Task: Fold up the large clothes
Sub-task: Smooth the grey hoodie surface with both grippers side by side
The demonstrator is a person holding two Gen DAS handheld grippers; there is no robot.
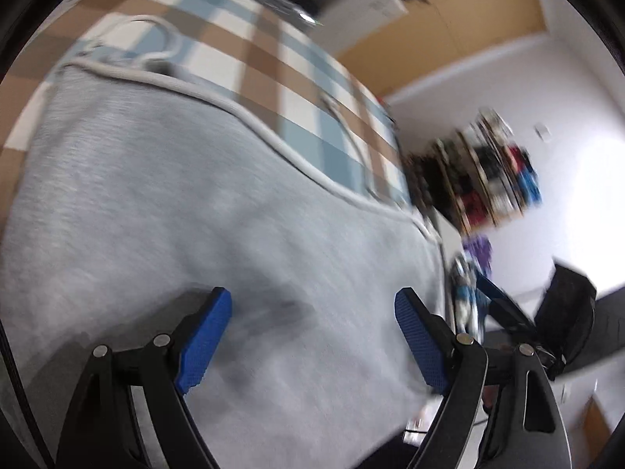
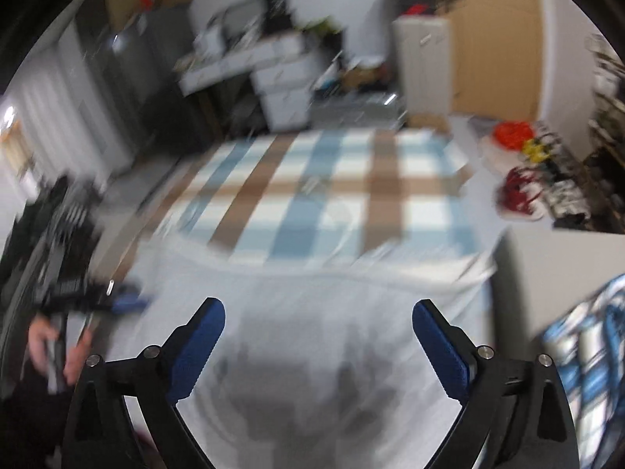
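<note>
A checked blue, white and brown cover (image 1: pixel 250 54) fills the upper frame. Over its near part lies the grey garment (image 1: pixel 187 211), filling the lower centre, probably a sweatshirt, though blur hides detail. The left gripper (image 1: pixel 312 336) and right gripper (image 2: pixel 318 346) hover above it, jaws spread, holding nothing.

Matt grey knit garment (image 1: pixel 218 211), checked woven cloth (image 1: pixel 250 51)

Garment (image 1: pixel 195 215) on checked cloth (image 1: pixel 242 58), clutter (image 2: pixel 273 58) behind the cloth
</note>
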